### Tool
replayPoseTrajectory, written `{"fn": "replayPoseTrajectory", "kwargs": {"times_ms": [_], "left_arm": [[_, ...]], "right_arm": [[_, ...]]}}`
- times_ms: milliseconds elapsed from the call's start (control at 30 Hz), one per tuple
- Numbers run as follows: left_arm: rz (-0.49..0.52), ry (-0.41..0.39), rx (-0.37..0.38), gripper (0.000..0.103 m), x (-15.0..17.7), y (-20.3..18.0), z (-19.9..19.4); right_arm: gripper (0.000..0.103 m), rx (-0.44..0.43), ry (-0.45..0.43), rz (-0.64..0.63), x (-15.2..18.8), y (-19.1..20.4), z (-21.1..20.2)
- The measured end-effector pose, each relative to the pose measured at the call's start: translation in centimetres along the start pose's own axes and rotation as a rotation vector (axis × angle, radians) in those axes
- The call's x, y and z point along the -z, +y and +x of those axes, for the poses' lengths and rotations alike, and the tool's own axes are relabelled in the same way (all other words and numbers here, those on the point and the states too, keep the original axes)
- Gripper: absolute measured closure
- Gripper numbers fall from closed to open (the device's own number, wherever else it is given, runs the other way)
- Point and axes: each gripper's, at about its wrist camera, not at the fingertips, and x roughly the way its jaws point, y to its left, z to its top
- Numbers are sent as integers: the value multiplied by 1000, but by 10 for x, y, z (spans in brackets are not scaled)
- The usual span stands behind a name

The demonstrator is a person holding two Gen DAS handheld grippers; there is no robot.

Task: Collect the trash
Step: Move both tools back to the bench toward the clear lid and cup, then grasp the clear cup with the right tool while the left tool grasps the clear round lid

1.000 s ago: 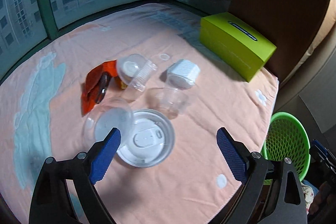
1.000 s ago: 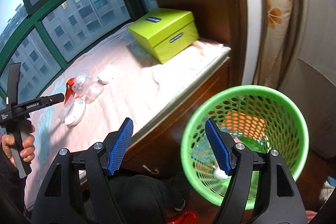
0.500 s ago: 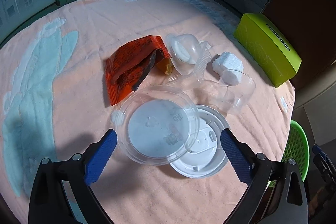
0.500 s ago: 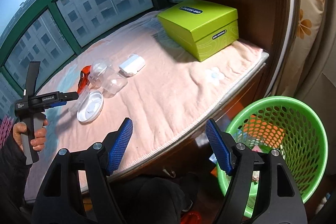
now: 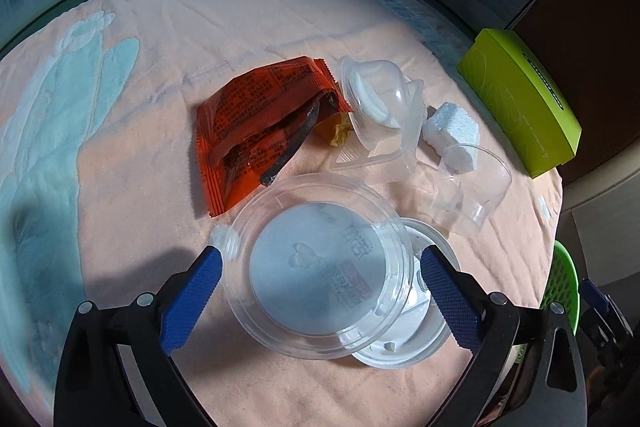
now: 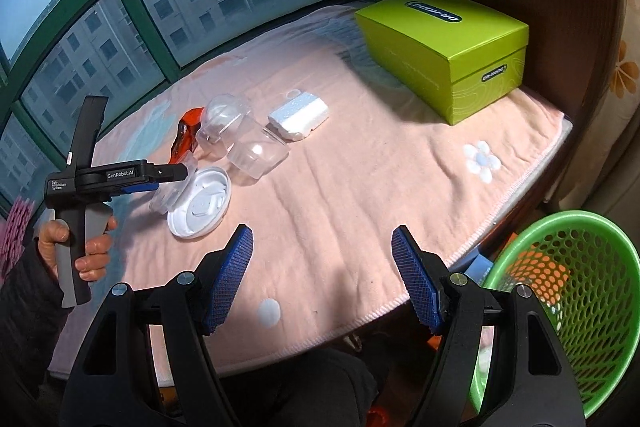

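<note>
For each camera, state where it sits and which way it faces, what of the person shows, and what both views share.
Left wrist: sits on the left gripper, angled down at the clear round lid between its open fingers; no body shows.
Right wrist: sits on the right gripper, above the blanket's near edge, facing the window; shows the left hand and dark clothing below.
Shared: white lid, orange wrapper, foam block, green box, green basket.
</note>
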Motion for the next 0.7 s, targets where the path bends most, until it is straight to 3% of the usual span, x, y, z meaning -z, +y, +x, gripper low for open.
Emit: {"fn": "replayPoseTrajectory", "kwargs": {"times_ms": [67,267,700], "left_arm": [[-5,-10,27,7,0,2,-6],[24,-34,-9,7,-1,5,-14],[42,-16,-7,7,8,11,-5]], "right_arm": [[31,-9,3,-6,-1,3,4],[31,-29,19,-9,-3,8,14],[31,-42,36,-14,-3,9,24]]}}
